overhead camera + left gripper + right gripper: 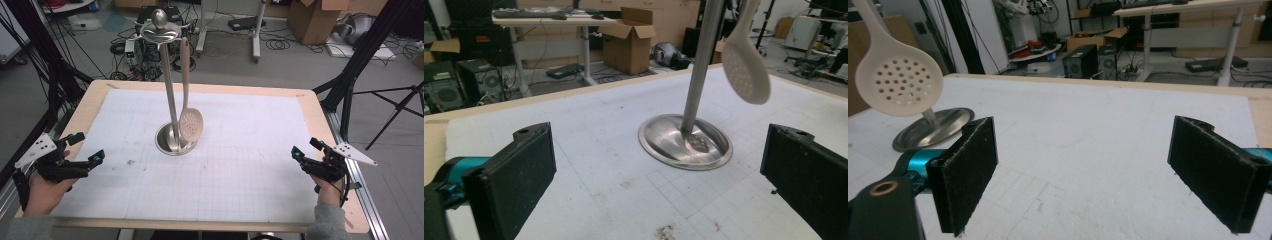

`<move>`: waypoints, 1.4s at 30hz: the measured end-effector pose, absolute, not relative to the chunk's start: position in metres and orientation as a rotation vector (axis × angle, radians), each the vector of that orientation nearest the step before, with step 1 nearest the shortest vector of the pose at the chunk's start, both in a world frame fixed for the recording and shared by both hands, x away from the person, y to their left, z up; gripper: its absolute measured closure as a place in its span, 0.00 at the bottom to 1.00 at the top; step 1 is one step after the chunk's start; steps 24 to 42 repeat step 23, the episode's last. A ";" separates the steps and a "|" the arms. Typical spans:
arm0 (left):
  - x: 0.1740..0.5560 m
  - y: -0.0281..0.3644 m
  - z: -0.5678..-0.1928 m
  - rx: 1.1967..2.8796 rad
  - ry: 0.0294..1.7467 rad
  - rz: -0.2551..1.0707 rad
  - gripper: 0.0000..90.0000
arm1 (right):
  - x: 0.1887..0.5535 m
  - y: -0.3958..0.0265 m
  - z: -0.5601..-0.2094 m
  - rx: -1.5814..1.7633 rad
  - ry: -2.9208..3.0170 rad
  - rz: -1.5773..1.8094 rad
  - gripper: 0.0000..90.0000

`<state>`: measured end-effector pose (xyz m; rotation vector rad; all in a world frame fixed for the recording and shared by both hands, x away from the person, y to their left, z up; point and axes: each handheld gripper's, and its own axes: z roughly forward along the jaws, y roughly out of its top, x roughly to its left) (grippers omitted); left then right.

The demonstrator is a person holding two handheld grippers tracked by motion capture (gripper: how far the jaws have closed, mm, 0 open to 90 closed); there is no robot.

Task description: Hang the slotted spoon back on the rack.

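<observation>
We see the desk [310,107], wood-edged with a white gridded mat [240,170] over most of it; its near edge is partly cut off at the bottom of the high view. Mid-desk stands a metal rack [169,90], a round dish base, an upright pole and a hook ring with a ball on top. In the left gripper view the pole runs out of the top edge, so the hooks are cut off there. A pale slotted spoon [190,120] hangs from the ring, bowl down, just above the base and beside the pole; we can't make out which hook carries it. In the right gripper view its handle is cropped and its bowl hides most of the pole.

Our left tool [85,150] sits low at the left edge of the mat, jaws spread wide, nothing between them. Our right tool [305,147] sits at the right edge, jaws likewise wide apart and empty. Both are well apart from the rack. A small dark smudge [131,162] marks the mat near the left tool.
</observation>
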<state>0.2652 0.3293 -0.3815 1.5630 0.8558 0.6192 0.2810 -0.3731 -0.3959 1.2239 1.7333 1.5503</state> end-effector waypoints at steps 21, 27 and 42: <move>0.266 0.335 -0.393 1.558 0.905 0.626 0.02 | 0.269 -0.399 -0.407 1.281 1.641 1.489 0.13; 0.266 0.336 -0.394 1.564 0.906 0.628 0.02 | 0.270 -0.398 -0.407 1.282 1.643 1.489 0.13; 0.266 0.336 -0.394 1.564 0.906 0.628 0.02 | 0.270 -0.398 -0.407 1.282 1.643 1.489 0.13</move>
